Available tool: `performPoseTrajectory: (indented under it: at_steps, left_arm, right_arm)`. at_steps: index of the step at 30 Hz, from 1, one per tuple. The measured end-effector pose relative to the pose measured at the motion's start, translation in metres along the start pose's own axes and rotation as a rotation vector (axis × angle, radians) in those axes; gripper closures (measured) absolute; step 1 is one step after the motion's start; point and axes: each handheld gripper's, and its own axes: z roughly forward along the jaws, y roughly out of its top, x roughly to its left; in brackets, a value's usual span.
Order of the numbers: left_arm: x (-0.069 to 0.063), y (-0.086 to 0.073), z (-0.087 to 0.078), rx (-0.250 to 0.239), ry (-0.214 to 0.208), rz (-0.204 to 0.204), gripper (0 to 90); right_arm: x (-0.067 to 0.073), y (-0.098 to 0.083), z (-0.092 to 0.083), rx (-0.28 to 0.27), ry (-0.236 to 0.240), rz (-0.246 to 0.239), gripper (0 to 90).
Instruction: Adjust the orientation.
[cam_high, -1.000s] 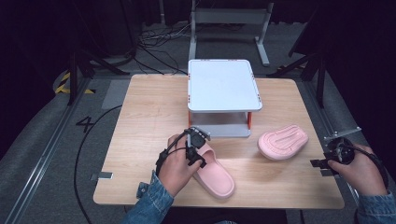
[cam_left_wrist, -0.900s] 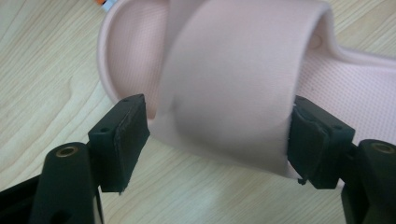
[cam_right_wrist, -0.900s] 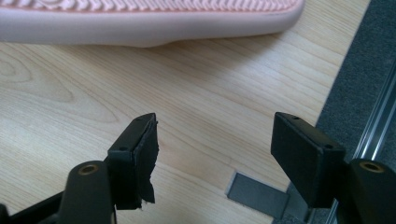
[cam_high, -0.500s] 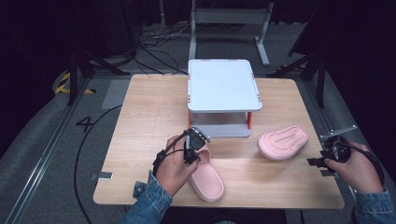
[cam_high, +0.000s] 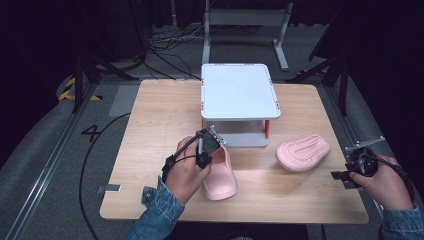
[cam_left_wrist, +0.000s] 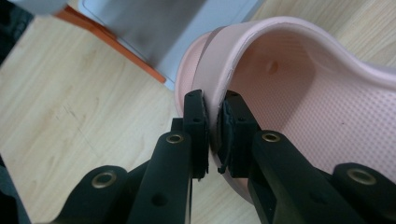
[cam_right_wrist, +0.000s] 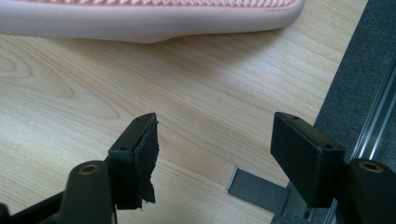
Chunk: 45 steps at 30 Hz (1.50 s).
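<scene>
The left gripper (cam_left_wrist: 212, 133) has just been closing, and its 2 jaws now pinch the thin upper band of a pink slipper (cam_left_wrist: 299, 102), 1 pad outside the band and 1 inside the foot opening, both pressed against it. In the high view this left gripper (cam_high: 209, 145) sits at the far end of that slipper (cam_high: 222, 182), which lies near the front middle of the wooden table (cam_high: 150, 130), just in front of a white 2-tier shelf (cam_high: 237, 92) with orange posts. The left hand (cam_high: 186, 172) comes in from the near edge in a denim sleeve, wrist bent so the gripper points away and down. The right gripper (cam_right_wrist: 212, 140) has its jaws spread wide with bare table between them, holding nothing; a second pink slipper (cam_right_wrist: 149, 18), sole up, lies beyond them. In the high view the right gripper (cam_high: 350, 172) is held by the right hand (cam_high: 382, 180) at the table's right edge, near that second slipper (cam_high: 302, 151) but apart from it.
</scene>
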Motion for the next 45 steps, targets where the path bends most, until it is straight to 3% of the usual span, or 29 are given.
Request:
performPoseTrajectory:
  at_steps: [8, 14, 17, 30, 37, 45]
  left_arm:
    - [0.005, 0.022, -0.001, -0.061, -0.008, 0.050, 81.4]
    - [0.008, 0.039, 0.013, -0.096, -0.005, 0.112, 81.1]
    - [0.014, 0.046, 0.027, -0.115, -0.042, 0.124, 80.3]
    - [0.025, 0.055, 0.065, -0.067, -0.025, 0.143, 80.1]
    - [0.024, 0.055, 0.067, -0.064, -0.023, 0.156, 79.8]
    - [0.022, 0.047, 0.079, -0.016, -0.010, 0.168, 75.9]
  right_arm:
    - [-0.004, -0.011, -0.004, -0.001, -0.007, 0.022, 32.8]
    - [-0.007, -0.020, -0.007, 0.002, -0.015, 0.044, 32.6]
    - [-0.009, -0.027, -0.007, 0.013, -0.016, 0.057, 32.5]
    - [-0.012, -0.044, -0.010, 0.026, -0.029, 0.094, 32.6]
    - [-0.012, -0.048, -0.011, 0.030, -0.032, 0.099, 32.5]
    - [-0.012, -0.048, -0.012, 0.025, -0.028, 0.102, 32.5]
